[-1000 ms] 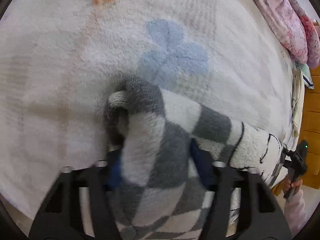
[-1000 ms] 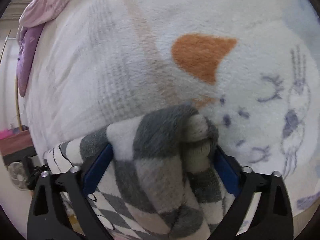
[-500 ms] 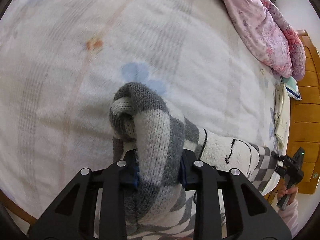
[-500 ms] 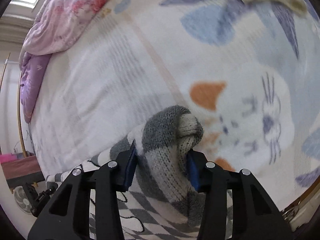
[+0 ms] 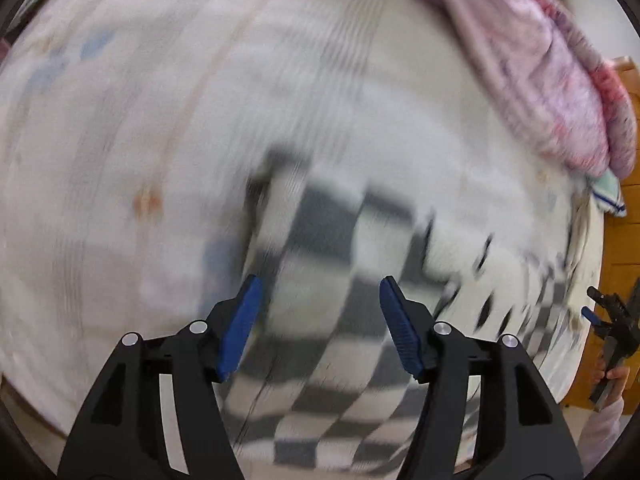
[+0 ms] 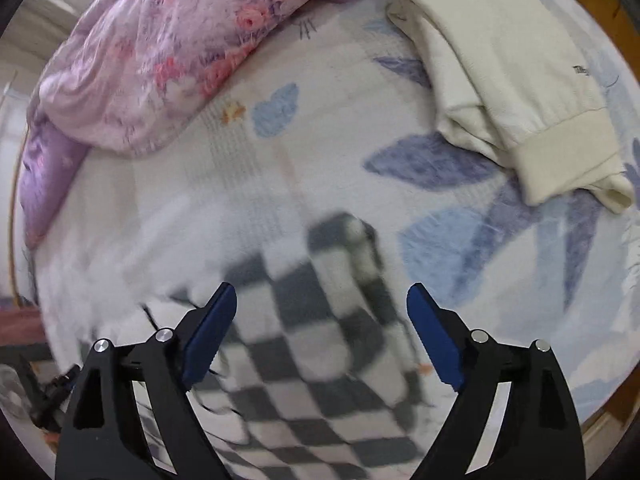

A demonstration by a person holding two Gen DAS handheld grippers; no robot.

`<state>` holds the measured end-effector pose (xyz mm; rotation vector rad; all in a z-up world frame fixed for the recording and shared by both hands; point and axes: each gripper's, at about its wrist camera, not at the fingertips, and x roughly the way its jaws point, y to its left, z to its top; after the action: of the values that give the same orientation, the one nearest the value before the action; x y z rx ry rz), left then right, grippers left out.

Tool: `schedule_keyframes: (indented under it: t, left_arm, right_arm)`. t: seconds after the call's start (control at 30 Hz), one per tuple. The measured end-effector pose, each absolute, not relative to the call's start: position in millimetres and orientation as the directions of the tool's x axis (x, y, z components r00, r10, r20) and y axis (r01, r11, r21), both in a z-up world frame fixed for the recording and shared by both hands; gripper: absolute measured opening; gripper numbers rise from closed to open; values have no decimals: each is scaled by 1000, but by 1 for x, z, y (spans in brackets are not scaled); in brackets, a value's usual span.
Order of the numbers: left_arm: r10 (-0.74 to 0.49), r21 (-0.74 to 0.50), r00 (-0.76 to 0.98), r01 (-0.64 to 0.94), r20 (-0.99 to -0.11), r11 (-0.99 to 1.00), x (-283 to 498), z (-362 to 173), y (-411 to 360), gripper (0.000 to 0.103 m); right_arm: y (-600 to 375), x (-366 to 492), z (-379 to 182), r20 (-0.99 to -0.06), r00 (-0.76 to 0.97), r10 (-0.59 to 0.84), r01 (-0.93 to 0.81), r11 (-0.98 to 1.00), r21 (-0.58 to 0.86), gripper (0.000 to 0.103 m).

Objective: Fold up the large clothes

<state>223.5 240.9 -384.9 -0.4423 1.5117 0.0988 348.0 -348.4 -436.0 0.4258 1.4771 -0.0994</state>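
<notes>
Both released: left gripper (image 5: pixel 320 308) and right gripper (image 6: pixel 322 320) spread above checkered knit sweater (image 6: pixel 304 320) lying on bed (image 6: pixel 240 184).

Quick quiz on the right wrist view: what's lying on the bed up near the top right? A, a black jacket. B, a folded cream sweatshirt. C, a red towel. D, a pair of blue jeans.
B: a cream sweatshirt with a ribbed cuff lies folded on the patterned bedspread, far beyond the checkered sweater and apart from it.
</notes>
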Motion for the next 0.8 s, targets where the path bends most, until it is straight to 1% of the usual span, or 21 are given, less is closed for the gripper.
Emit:
schedule_keyframes:
  t: [0.13, 0.2, 0.27, 0.3, 0.33, 0.37, 0.4, 0.43, 0.47, 0.5, 0.53, 0.57, 0.63, 0.73, 0.8]
  left_arm:
    - [-241, -207, -21, -447, -970, 870, 164, -409, 251, 66]
    - [-256, -197, -51, -502, -965, 842, 137, -422, 258, 65]
    - [-266, -202, -52, -515, -963, 833, 120, -431, 260, 64]
    - [-269, -207, -48, -516, -962, 831, 114, -434, 261, 62]
    - [-274, -208, -54, -518, -960, 830, 109, -438, 262, 55]
    - [-273, -203, -59, -524, -960, 828, 107, -440, 262, 52]
    - [-270, -198, -59, -534, -961, 822, 104, -442, 264, 40]
    - [-265, -193, -60, -539, -962, 820, 104, -442, 265, 30]
    - [-259, -190, -56, -536, -964, 823, 104, -440, 265, 29]
    - [-248, -183, -56, -526, -967, 830, 104, -439, 263, 24]
    - [-227, -164, -65, -504, -972, 848, 106, -437, 259, 20]
    - [-211, -151, -71, -485, -975, 861, 103, -433, 257, 19]
    - [-194, -136, -77, -473, -978, 870, 102, -426, 252, 17]
    - [-200, -140, -80, -473, -976, 870, 98, -425, 247, 16]
    - [-190, -125, -100, -453, -977, 883, 98, -429, 243, 17]
  right_arm:
    - [-361, 271, -455, -991, 1, 134, 350, 928, 126, 86]
    - [-368, 233, -469, -987, -45, 151, 403, 907, 121, 86]
    - [-373, 202, -483, -979, -79, 186, 465, 876, 129, 86]
    - [-376, 189, -491, -975, -98, 200, 499, 857, 126, 86]
    - [-378, 174, -501, -970, -115, 216, 542, 832, 121, 86]
    - [-379, 167, -506, -966, -116, 233, 566, 814, 128, 86]
    - [-380, 159, -513, -957, -103, 273, 601, 783, 159, 76]
    - [-380, 151, -519, -933, -46, 358, 646, 723, 246, 63]
    - [-379, 150, -521, -916, -12, 400, 657, 694, 294, 43]
    - [-377, 149, -524, -908, -5, 419, 665, 680, 310, 37]
    - [-374, 151, -523, -923, -22, 385, 654, 704, 278, 32]
    - [-371, 151, -521, -930, -30, 366, 641, 721, 263, 21]
    - [-370, 149, -512, -943, -34, 331, 628, 741, 238, 17]
    - [-374, 144, -515, -952, -50, 303, 612, 762, 211, 17]
    - [-380, 141, -523, -948, -55, 315, 602, 768, 220, 17]
